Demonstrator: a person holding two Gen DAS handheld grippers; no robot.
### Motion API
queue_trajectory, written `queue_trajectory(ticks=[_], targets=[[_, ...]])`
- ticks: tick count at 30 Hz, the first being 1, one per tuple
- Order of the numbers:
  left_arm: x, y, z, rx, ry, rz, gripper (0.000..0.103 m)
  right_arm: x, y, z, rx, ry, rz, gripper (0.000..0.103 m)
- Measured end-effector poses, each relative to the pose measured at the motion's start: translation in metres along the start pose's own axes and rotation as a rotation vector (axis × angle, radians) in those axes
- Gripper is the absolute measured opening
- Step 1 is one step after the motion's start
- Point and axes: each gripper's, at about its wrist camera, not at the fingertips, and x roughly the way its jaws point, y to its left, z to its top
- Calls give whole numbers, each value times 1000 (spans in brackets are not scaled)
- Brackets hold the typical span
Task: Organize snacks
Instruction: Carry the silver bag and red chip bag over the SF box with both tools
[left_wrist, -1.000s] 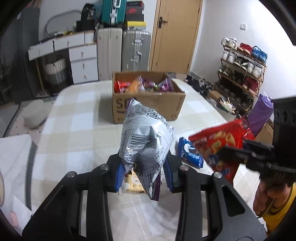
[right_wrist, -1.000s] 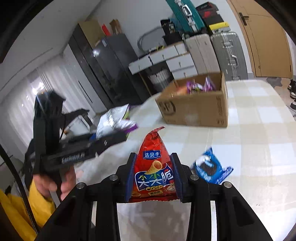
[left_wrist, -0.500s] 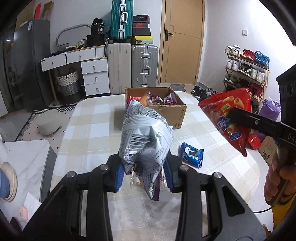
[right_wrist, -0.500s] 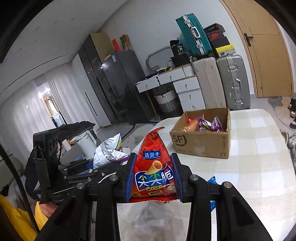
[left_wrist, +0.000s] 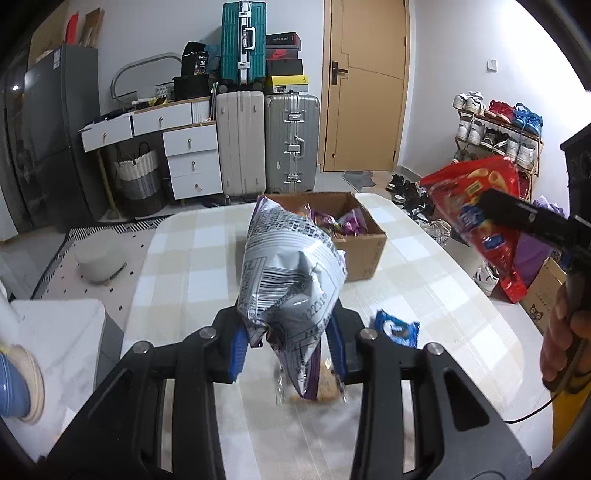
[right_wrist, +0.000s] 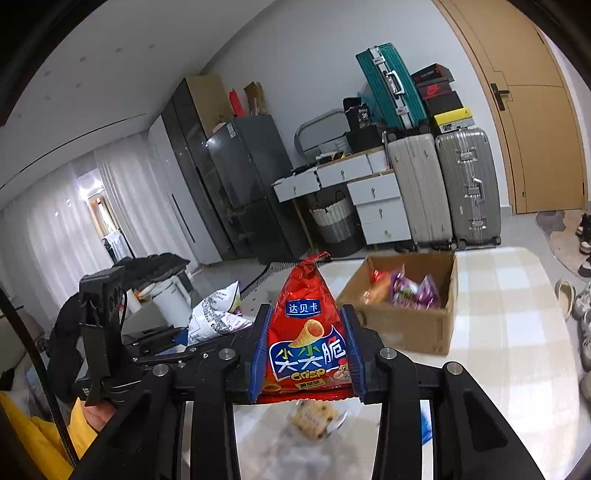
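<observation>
Snacks are travelling boxward: the left gripper (left_wrist: 286, 341) is clamping a silver bag (left_wrist: 288, 273), the right gripper (right_wrist: 306, 350) a red bag (right_wrist: 308, 332), both aloft; next comes carrying them over the cardboard box (right_wrist: 413, 325) and releasing

Your two wrist views, close behind their fingers, facing down the table (left_wrist: 207, 258), both sharing the cardboard box (right_wrist: 406, 325).

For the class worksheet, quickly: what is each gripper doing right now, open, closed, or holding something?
Left gripper: closed on the silver snack bag.
Right gripper: closed on the red crisp bag.
</observation>
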Motion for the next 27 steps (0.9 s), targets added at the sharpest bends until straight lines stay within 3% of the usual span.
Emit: queue_trajectory(ticks=[10, 17, 27], targets=[[60, 4, 63, 12, 37, 20, 33, 24, -35, 68, -15, -34, -15, 37], [116, -3, 108, 31, 57, 32, 33, 69, -64, 104, -7, -7, -25, 37], [231, 7, 155, 30, 134, 24, 33, 146, -117, 115, 48, 68, -65, 37]])
